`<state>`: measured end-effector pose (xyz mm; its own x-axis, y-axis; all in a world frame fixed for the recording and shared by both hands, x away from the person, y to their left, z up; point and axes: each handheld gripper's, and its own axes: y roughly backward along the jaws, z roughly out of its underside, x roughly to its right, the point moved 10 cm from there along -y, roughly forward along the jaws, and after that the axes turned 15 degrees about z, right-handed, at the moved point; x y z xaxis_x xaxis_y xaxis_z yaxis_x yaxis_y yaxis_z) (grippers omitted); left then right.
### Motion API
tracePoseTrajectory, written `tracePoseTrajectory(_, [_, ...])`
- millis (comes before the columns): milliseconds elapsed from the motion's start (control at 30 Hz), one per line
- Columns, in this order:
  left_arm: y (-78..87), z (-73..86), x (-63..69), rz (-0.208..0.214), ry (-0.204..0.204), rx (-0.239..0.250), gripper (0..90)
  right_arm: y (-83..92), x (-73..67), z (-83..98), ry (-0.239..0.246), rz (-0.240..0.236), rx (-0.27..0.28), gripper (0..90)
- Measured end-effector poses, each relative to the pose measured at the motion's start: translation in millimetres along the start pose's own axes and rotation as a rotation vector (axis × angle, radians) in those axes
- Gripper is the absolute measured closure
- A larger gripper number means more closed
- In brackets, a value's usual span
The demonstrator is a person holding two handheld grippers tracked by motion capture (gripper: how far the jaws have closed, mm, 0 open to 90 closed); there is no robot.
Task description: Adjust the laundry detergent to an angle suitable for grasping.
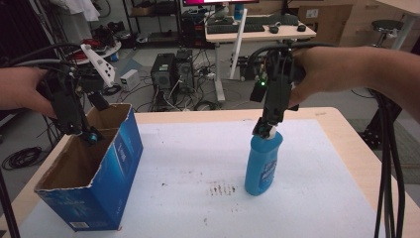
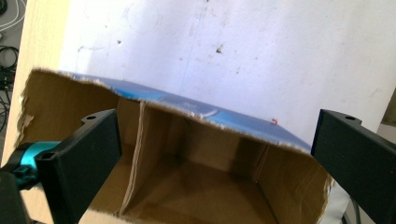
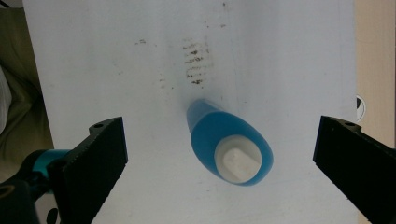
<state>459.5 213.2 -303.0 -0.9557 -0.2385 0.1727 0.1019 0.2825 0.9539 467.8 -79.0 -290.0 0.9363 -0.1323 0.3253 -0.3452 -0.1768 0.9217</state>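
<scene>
Here the right tool [image 3: 219, 154], jaws apart above the upright bottle [image 1: 263, 163], may tip it if misaligned; left tool [image 2: 205, 154], jaws apart, hovers over the box [image 1: 94, 168].

Grey floor [image 1: 148, 52] is littered with cables [image 1: 22, 157] and PC towers [image 1: 172, 70]. A desk [image 1: 260, 32] with keyboards [image 1: 235, 28] is seen behind; a stool [image 1: 387, 26] far right. Dim light.

Open sheet [image 1: 198, 163] between box [image 1: 99, 173], bottle [image 1: 262, 166]
</scene>
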Motion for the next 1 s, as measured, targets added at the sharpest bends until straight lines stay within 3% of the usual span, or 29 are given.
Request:
tracePoseTrajectory(233, [-5.8, -9.9, 4.2, 0.011, 0.023, -0.014, 1.7, 4.9, -4.1, 15.6, -0.014, 0.005, -0.002, 2.0])
tracePoseTrajectory(800, [-10.6, -43.5, 14.1, -0.028, -0.037, 0.003, 1.7, 6.1, -23.1, 65.8, -0.082, 0.025, -0.015, 2.0])
tracePoseTrajectory(1000, [-19.0, -57.2, 16.5, -0.030, -0.031, 0.008, 1.7, 0.2, -33.1, 86.0, -0.093, 0.024, -0.039, 2.0])
